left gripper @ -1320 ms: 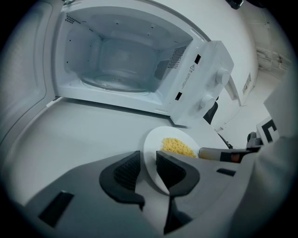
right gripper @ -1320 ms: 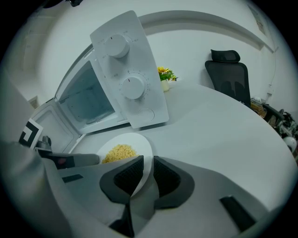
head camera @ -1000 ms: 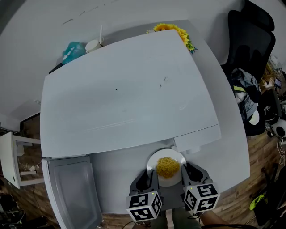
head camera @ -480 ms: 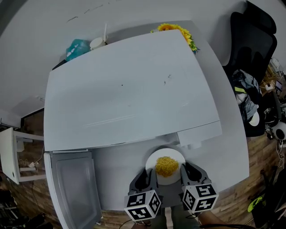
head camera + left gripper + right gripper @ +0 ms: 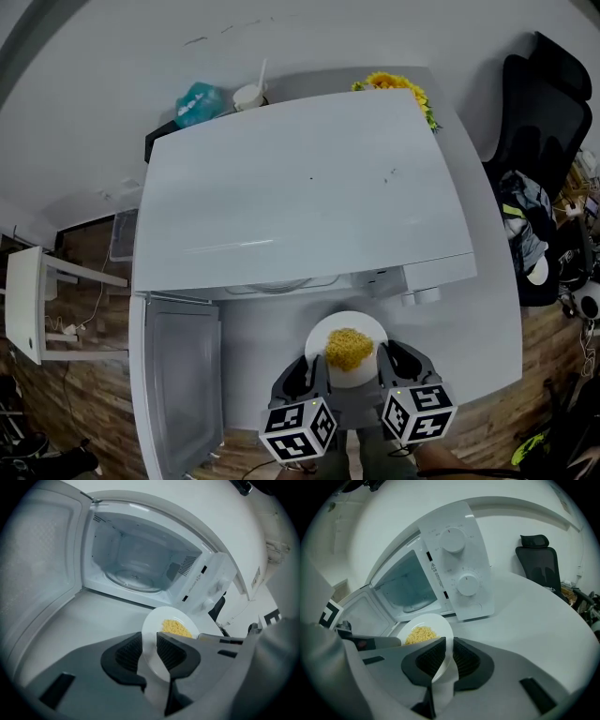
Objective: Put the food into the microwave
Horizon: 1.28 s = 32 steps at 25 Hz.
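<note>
The left tool (image 5: pixel 150 654) pinches the left edge of a white plate (image 5: pixel 323 336), and the right tool (image 5: pixel 444 660) pinches the right edge of it. Each pair of jaws is pressed onto the rim. The plate is held level just above the white tabletop (image 5: pixel 262 342), in front of the microwave (image 5: pixel 300 197) and outside it. On the plate lies a heap of yellow food (image 5: pixel 350 348), something like noodles. The microwave door (image 5: pixel 183 375) stands fully open to the left, and inside the chamber the glass turntable (image 5: pixel 133 576) is visible. A black chair (image 5: pixel 544 103) stands at the right side of the tabletop.
</note>
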Each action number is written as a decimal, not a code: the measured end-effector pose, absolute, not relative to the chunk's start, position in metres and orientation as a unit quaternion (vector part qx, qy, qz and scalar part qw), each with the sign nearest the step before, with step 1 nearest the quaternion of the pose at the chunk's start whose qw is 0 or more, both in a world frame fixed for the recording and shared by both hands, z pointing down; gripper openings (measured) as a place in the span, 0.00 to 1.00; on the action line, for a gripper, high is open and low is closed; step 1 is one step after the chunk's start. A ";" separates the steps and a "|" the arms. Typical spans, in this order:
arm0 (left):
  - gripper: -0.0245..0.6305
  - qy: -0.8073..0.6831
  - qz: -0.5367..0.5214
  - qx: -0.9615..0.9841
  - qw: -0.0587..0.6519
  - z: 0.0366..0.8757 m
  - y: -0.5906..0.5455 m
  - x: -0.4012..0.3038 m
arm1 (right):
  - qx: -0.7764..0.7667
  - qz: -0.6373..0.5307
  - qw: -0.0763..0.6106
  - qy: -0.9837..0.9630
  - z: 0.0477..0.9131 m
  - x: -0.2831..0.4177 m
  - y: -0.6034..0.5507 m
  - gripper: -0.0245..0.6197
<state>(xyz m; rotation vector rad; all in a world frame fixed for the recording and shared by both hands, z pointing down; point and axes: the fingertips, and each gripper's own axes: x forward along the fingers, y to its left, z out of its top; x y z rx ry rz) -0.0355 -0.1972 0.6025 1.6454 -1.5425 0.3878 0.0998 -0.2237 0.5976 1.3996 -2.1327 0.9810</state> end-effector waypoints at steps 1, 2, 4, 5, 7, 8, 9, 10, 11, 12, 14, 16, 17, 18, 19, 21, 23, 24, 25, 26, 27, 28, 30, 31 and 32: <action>0.19 -0.618 0.151 0.652 0.412 0.599 -0.196 -0.040 | 0.498 0.349 0.202 -0.768 0.594 0.095 -0.224 0.13; 0.19 -0.623 0.147 0.650 0.410 0.595 -0.195 -0.045 | 0.494 0.346 0.201 -0.772 0.591 0.090 -0.224 0.13; 0.19 -0.630 0.140 0.646 0.407 0.588 -0.192 -0.054 | 0.488 0.342 0.199 -0.778 0.585 0.081 -0.224 0.13; 0.19 -0.634 0.137 0.644 0.406 0.584 -0.191 -0.058 | 0.484 0.339 0.198 -0.782 0.581 0.076 -0.224 0.13; 0.19 -0.641 0.129 0.640 0.403 0.576 -0.188 -0.067 | 0.478 0.333 0.197 -0.789 0.573 0.066 -0.225 0.13; 0.19 -0.645 0.126 0.638 0.402 0.572 -0.187 -0.072 | 0.474 0.330 0.195 -0.793 0.568 0.061 -0.225 0.13; 0.19 -0.648 0.122 0.636 0.400 0.568 -0.186 -0.076 | 0.471 0.326 0.194 -0.796 0.564 0.056 -0.226 0.13; 0.19 -0.652 0.118 0.634 0.398 0.565 -0.185 -0.081 | 0.468 0.323 0.193 -0.800 0.560 0.051 -0.227 0.13; 0.19 -0.656 0.115 0.632 0.396 0.561 -0.184 -0.086 | 0.464 0.320 0.191 -0.803 0.556 0.046 -0.227 0.13; 0.19 -0.659 0.111 0.630 0.395 0.557 -0.183 -0.090 | 0.461 0.317 0.190 -0.807 0.552 0.041 -0.228 0.13; 0.19 -0.667 0.104 0.626 0.390 0.549 -0.182 -0.100 | 0.455 0.311 0.187 -0.813 0.543 0.031 -0.229 0.13; 0.19 -0.674 0.097 0.623 0.385 0.540 -0.183 -0.108 | 0.449 0.305 0.185 -0.819 0.535 0.022 -0.230 0.13; 0.19 -0.677 0.094 0.623 0.382 0.536 -0.183 -0.112 | 0.447 0.302 0.184 -0.822 0.531 0.018 -0.231 0.13; 0.19 -0.679 0.090 0.622 0.380 0.532 -0.184 -0.115 | 0.445 0.298 0.182 -0.824 0.527 0.015 -0.232 0.13; 0.19 -0.680 0.087 0.622 0.378 0.529 -0.184 -0.118 | 0.444 0.295 0.181 -0.826 0.523 0.012 -0.233 0.13; 0.19 -0.681 0.083 0.623 0.375 0.522 -0.186 -0.121 | 0.443 0.290 0.179 -0.829 0.515 0.008 -0.235 0.13; 0.19 -0.681 0.079 0.625 0.373 0.516 -0.188 -0.123 | 0.444 0.285 0.176 -0.831 0.509 0.006 -0.238 0.13; 0.19 -0.681 0.078 0.626 0.371 0.515 -0.189 -0.124 | 0.444 0.283 0.174 -0.832 0.506 0.004 -0.240 0.13; 0.19 -0.681 0.077 0.626 0.371 0.514 -0.190 -0.126 | 0.445 0.283 0.172 -0.832 0.504 0.003 -0.242 0.13; 0.19 -0.681 0.077 0.627 0.370 0.513 -0.192 -0.127 | 0.446 0.282 0.171 -0.832 0.503 0.001 -0.243 0.13; 0.19 -0.682 0.076 0.626 0.371 0.514 -0.194 -0.129 | 0.447 0.282 0.169 -0.832 0.503 0.000 -0.245 0.13; 0.19 -0.682 0.075 0.626 0.371 0.515 -0.196 -0.130 | 0.448 0.283 0.166 -0.832 0.504 -0.002 -0.247 0.13; 0.19 -0.682 0.073 0.626 0.371 0.518 -0.203 -0.134 | 0.450 0.284 0.161 -0.831 0.506 -0.005 -0.254 0.13; 0.19 -0.683 0.071 0.625 0.371 0.520 -0.207 -0.135 | 0.452 0.285 0.158 -0.831 0.508 -0.006 -0.257 0.13; 0.19 -0.683 0.070 0.625 0.371 0.522 -0.211 -0.137 | 0.453 0.287 0.155 -0.830 0.511 -0.007 -0.261 0.13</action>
